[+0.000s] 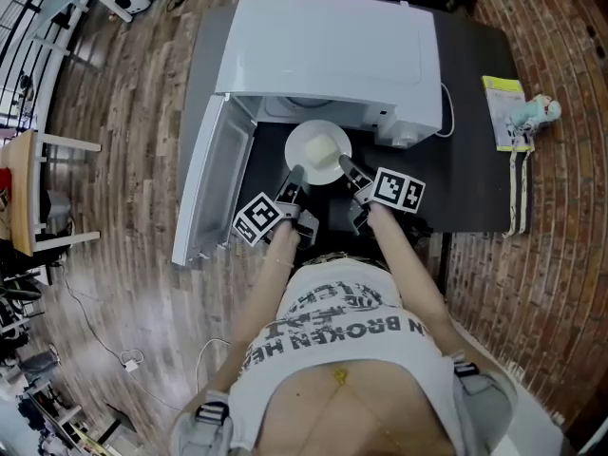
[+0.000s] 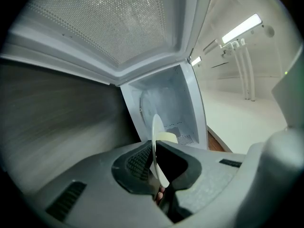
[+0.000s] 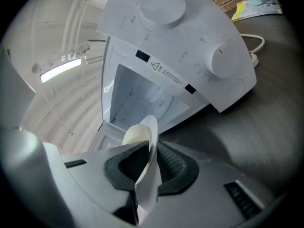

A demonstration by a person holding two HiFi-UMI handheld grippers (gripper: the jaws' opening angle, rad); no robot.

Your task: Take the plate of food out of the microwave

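A white plate (image 1: 318, 153) with a pale yellow lump of food on it hangs just in front of the open white microwave (image 1: 328, 50), over the dark table. My left gripper (image 1: 294, 180) is shut on the plate's near-left rim, my right gripper (image 1: 348, 170) on its near-right rim. In the left gripper view the plate (image 2: 157, 148) shows edge-on between the pads. The right gripper view also has the plate (image 3: 147, 165) edge-on, pinched in the jaws, with the food (image 3: 135, 134) on its left face.
The microwave door (image 1: 204, 183) is swung open at the left. The dark table (image 1: 470, 150) carries a yellow booklet (image 1: 503, 107) and a small figurine (image 1: 534, 112) at the right, and a white cable (image 1: 446, 112). A wooden chair (image 1: 33, 193) stands at far left on the wood floor.
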